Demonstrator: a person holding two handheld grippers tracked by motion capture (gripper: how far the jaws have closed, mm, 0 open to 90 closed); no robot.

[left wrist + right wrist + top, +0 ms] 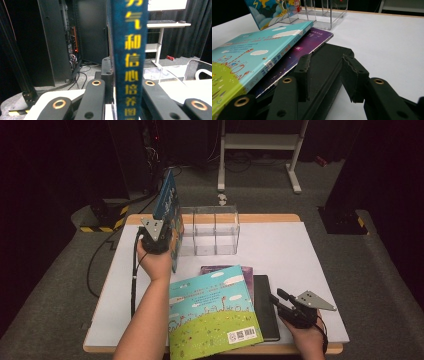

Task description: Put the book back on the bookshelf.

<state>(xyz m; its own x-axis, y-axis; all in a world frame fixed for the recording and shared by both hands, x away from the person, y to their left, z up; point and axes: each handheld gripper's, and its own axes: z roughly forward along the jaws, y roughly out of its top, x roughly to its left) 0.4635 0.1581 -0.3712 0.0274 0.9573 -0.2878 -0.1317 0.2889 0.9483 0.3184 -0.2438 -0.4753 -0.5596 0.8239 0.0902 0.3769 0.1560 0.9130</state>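
White laminate covers the table, the biggest thing here, with a wooden edge showing along its front and back. On it, ahead of the right gripper's jaws and to their left in the right gripper view, lies the turquoise picture book with a green meadow on its cover, flat and topmost on a small stack. Under it a purple book shows along its right edge, and under that a black book, the lowest of the three and the one closest to those jaws.

Standing upright in the left gripper is a blue picture book, its spine facing the left gripper view with yellow characters running down it. The jaws press on that spine from either side near its lower end, so the book is held narrow and firm, rising well above them. Just beyond and to the right of these jaws sits the clear acrylic rack with upright dividers; the blue book stands at its left end.

The right gripper rests low at the table's near right. Its jaws stand partly apart over the black book's near end, pointing at it, and I cannot tell whether the pads touch it.
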